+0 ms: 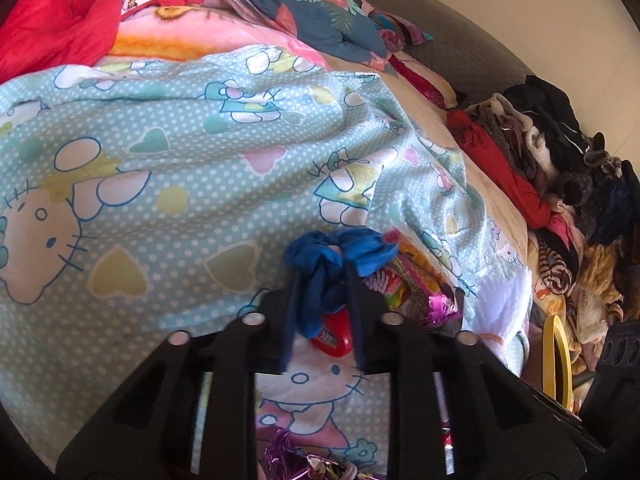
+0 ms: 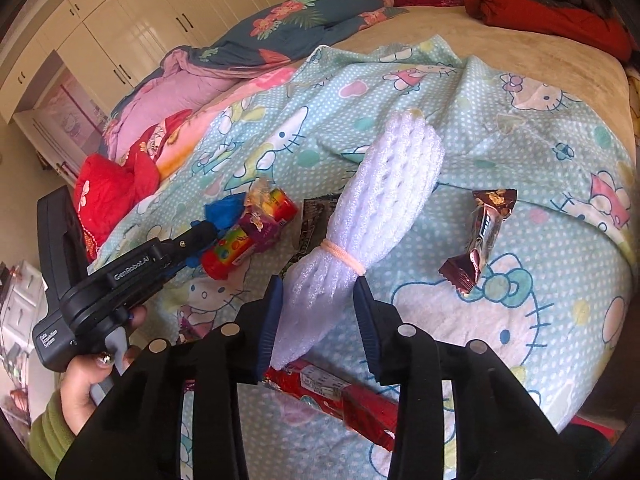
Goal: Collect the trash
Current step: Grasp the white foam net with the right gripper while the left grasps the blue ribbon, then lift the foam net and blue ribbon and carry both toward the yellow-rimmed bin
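Both grippers are working over a bed covered by a mint polka-dot cartoon-cat sheet (image 2: 540, 248), with trash scattered across it.

The left gripper (image 1: 320, 280) is pinching a crumpled blue plastic scrap (image 1: 332, 256); its jaws are pressed nearly together, with the blue material bunching up between and above the fingertips. A red wrapper (image 1: 334, 342) is lying on the sheet directly under that scrap. Just to the right, colourful candy wrappers (image 1: 412, 280) are piling against the blue scrap. In the right wrist view a hand (image 2: 94, 380) in a green sleeve (image 2: 48, 436) is gripping the handle of this left tool.

The right gripper (image 2: 318, 304) is closing around the lower end of a white foam net bundle (image 2: 372, 208), which is tied with a pale rubber band (image 2: 344, 256). The left pad is touching the foam; on the right side I cannot tell whether the pad is making contact. The bundle is lying lengthwise on the sheet, pointing away from the gripper.

A brown chocolate bar wrapper (image 2: 480, 236) is lying to the right of the bundle, apart from it. A long red package (image 2: 340, 396) is lying beneath the right gripper's fingers. A red garment (image 2: 108, 192) is bunching at the far left of the sheet, and a heap of clothes (image 1: 560, 168) is lining the bed's right edge.
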Demonstrator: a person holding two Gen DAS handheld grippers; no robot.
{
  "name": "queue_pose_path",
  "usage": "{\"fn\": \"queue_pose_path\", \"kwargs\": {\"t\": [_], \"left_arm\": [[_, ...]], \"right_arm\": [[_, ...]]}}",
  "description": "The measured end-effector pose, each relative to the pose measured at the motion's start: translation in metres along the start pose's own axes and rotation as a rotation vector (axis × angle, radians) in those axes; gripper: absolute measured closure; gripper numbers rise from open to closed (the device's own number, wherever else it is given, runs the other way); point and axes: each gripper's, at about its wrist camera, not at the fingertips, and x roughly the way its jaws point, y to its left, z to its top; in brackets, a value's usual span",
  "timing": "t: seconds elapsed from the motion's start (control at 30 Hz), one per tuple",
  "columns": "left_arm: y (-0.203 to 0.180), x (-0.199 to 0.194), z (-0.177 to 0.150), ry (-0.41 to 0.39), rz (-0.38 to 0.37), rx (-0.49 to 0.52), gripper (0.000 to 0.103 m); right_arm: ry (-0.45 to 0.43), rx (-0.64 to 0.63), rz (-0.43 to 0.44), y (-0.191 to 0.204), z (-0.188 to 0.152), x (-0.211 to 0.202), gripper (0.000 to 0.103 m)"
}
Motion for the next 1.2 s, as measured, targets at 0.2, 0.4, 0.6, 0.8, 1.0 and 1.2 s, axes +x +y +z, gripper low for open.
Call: {"fn": "queue_pose_path", "kwargs": {"t": [0.2, 0.4, 0.6, 0.8, 1.0, 1.2], "left_arm": [[-0.008, -0.012, 0.005, -0.033, -0.011, 0.027, 0.097], [-0.019, -0.029, 0.013, -0.076, -0.028, 0.04, 0.098], [-0.035, -0.043, 0.019, -0.109, -0.053, 0.068, 0.098], [-0.053, -0.05, 0.019, -0.12, -0.081, 0.095, 0.098], [-0.069, -0.056, 0.016, -0.124, -0.113, 0.12, 0.098], [-0.086, -0.057, 0.01, -0.113, -0.134, 0.158, 0.098]], "right_arm": [[-0.041, -0.024, 0.02, 0.0, 0.0, -0.018, 0.069], [-0.076, -0.054, 0.032, 0.0, 0.001, -0.037, 0.069], [-0.103, -0.071, 0.034, -0.001, 0.004, -0.051, 0.069], [-0.134, -0.084, 0.027, -0.002, 0.006, -0.066, 0.069], [-0.163, -0.082, 0.023, -0.007, 0.008, -0.08, 0.069], [-0.187, -0.077, 0.012, -0.014, 0.009, -0.094, 0.069]]}}
